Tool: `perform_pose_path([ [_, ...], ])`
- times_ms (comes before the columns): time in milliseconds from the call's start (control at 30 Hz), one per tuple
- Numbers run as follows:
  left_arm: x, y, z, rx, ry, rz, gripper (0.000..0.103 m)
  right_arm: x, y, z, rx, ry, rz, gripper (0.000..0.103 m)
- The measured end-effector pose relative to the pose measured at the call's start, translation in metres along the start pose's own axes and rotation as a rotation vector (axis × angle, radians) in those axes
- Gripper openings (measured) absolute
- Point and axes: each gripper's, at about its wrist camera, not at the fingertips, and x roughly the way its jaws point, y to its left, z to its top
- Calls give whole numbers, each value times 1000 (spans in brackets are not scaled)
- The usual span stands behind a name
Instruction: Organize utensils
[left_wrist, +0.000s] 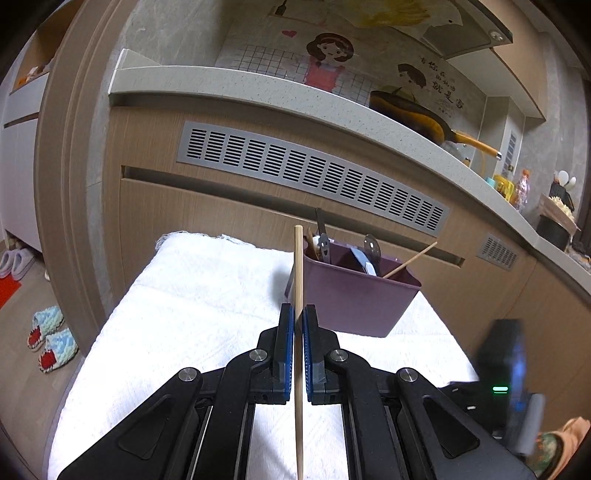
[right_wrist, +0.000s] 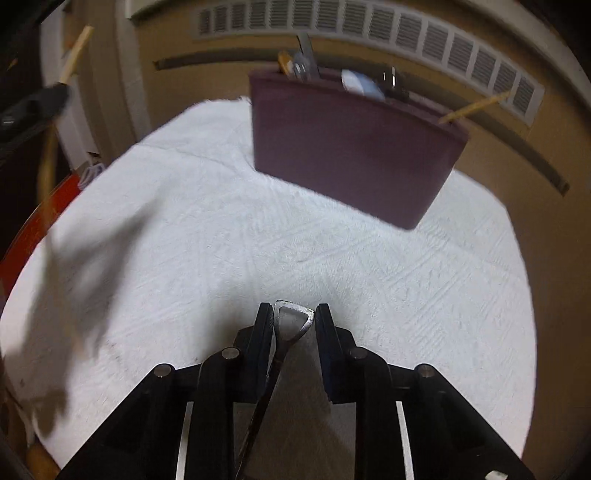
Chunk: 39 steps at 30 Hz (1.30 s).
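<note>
My left gripper (left_wrist: 298, 310) is shut on a wooden chopstick (left_wrist: 298, 266), which stands upright between the blue pads. Just beyond it, a purple utensil holder (left_wrist: 354, 295) sits on a white towel (left_wrist: 184, 295), with spoons, a dark utensil and another chopstick (left_wrist: 410, 260) in it. In the right wrist view, my right gripper (right_wrist: 293, 308) hangs low over the towel (right_wrist: 258, 240), its pads against the flat end of a metal utensil handle (right_wrist: 291, 323). The holder (right_wrist: 351, 147) stands ahead of it. The rest of that utensil is hidden under the gripper.
A wooden cabinet front with a grey vent grille (left_wrist: 314, 177) rises right behind the towel. The countertop above it (left_wrist: 295, 99) carries a yellow-handled pan (left_wrist: 424, 118) and small items. Slippers (left_wrist: 51, 338) lie on the floor at left. The other gripper shows blurred at the right edge (left_wrist: 506, 369).
</note>
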Motion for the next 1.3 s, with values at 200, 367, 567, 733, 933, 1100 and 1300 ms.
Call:
perform_pose_path([
  [200,-13,-17,2,25,-12,-15,5,-75,-7,-8,-40,-146,48,21],
  [367,-24,-35,8,57,-22,-29,5,-124,-15,-17,-48,-259,60,21],
  [567,-39,-55,18,95,-48,-43,5,-148,-25,-16,-20,-340,57,20],
  [733,-42,-70,30,130,-65,-32,5,-159,-36,-6,-13,-405,35,20],
  [933,-40,-87,66,175,-130,-34,5,-175,-52,26,-25,-459,7,0],
  [1100,-36,-87,79,167,-157,-36,5,-156,-72,47,-19,-384,42,0],
  [1300,-13,-65,57,127,-70,-9,5,-71,-68,22,-34,-163,98,31],
])
